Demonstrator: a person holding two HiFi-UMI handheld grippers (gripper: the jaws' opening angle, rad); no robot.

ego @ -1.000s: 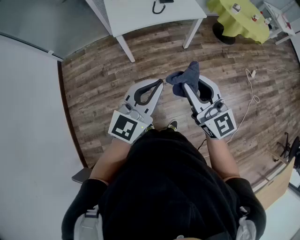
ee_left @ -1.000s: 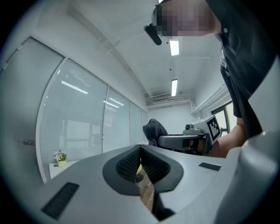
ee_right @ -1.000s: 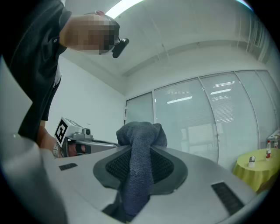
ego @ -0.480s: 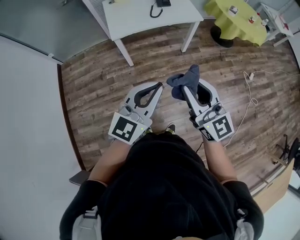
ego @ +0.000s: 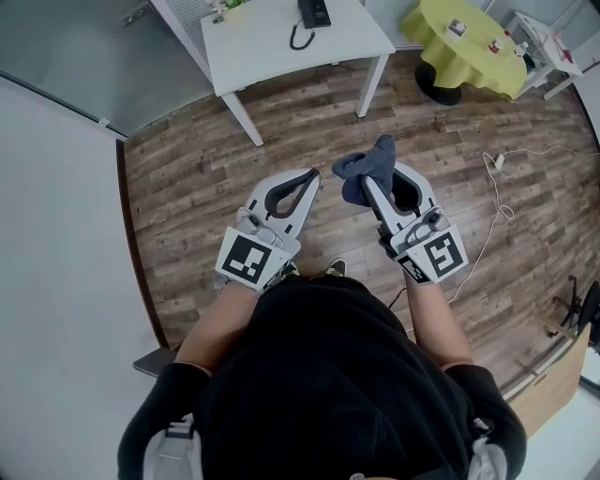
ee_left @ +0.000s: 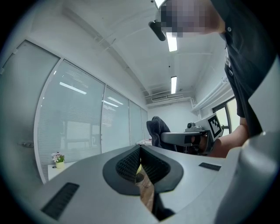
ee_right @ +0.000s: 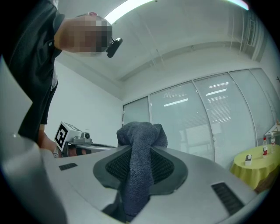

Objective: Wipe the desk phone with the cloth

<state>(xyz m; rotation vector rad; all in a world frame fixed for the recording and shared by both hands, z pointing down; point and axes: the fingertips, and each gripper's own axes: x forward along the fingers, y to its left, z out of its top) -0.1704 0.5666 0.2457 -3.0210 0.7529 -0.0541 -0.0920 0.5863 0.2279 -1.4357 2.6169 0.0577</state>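
Note:
A black desk phone (ego: 313,12) with a coiled cord sits on a white table (ego: 272,37) at the top of the head view, well ahead of both grippers. My right gripper (ego: 367,175) is shut on a dark blue-grey cloth (ego: 367,164), which bunches out past the jaw tips (ee_right: 139,140). My left gripper (ego: 315,174) is shut with nothing between its jaws (ee_left: 141,154). Both are held side by side at waist height over the wooden floor, tilted upward.
A round table with a yellow-green cover (ego: 465,39) carrying small items stands at the upper right. A white cable (ego: 495,202) trails across the floor at right. A grey wall runs along the left, glass partitions (ee_left: 83,127) beyond. A small flower pot (ee_left: 57,159) stands on the white table.
The white table and phone have come further into view at the top as the person steps forward. Both grippers keep their pose, the cloth still held.

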